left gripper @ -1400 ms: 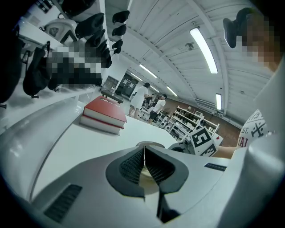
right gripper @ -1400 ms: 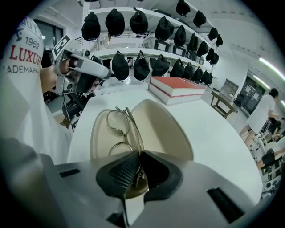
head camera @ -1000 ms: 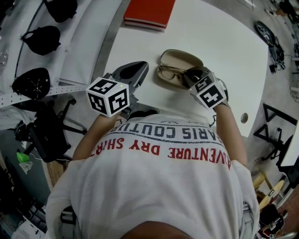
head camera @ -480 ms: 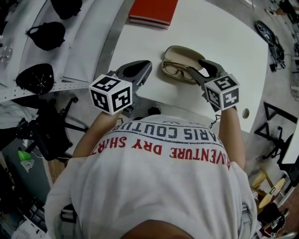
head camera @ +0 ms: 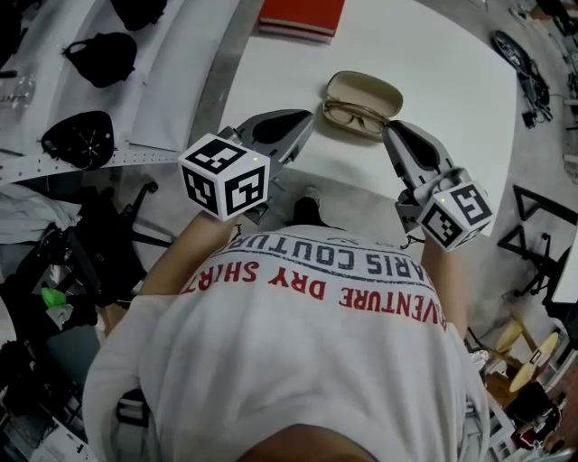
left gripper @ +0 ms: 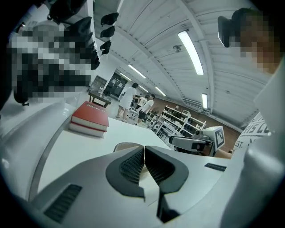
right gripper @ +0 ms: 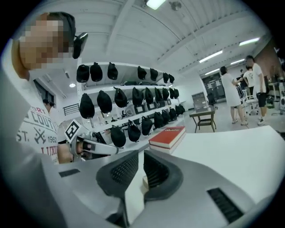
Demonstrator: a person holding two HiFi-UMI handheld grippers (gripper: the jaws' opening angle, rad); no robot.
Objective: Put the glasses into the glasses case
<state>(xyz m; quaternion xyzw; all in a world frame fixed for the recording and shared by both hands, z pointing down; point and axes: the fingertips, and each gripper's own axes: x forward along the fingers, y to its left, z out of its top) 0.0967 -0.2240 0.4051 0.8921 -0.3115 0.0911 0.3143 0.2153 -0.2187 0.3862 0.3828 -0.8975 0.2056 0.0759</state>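
Observation:
An open beige glasses case (head camera: 365,90) lies on the white table (head camera: 433,63), and the thin-framed glasses (head camera: 356,115) rest inside it. My left gripper (head camera: 307,115) hangs just left of the case, shut with nothing in it (left gripper: 143,149). My right gripper (head camera: 390,129) hovers just right of the case, apart from it. Its jaws are closing, with a narrow gap left and nothing between the pads (right gripper: 139,156). In the left gripper view only the case's rim (left gripper: 122,145) shows behind the jaws.
A red book (head camera: 302,18) lies at the table's far edge, also seen as a red book (left gripper: 90,118) from the left gripper. Black caps (head camera: 77,135) sit on white shelving to the left. Cables (head camera: 510,54) lie at the far right. People stand in the background.
My right gripper has lifted off the glasses in the case and pulled back toward the person. The left gripper rose slightly. The glasses stay in the case.

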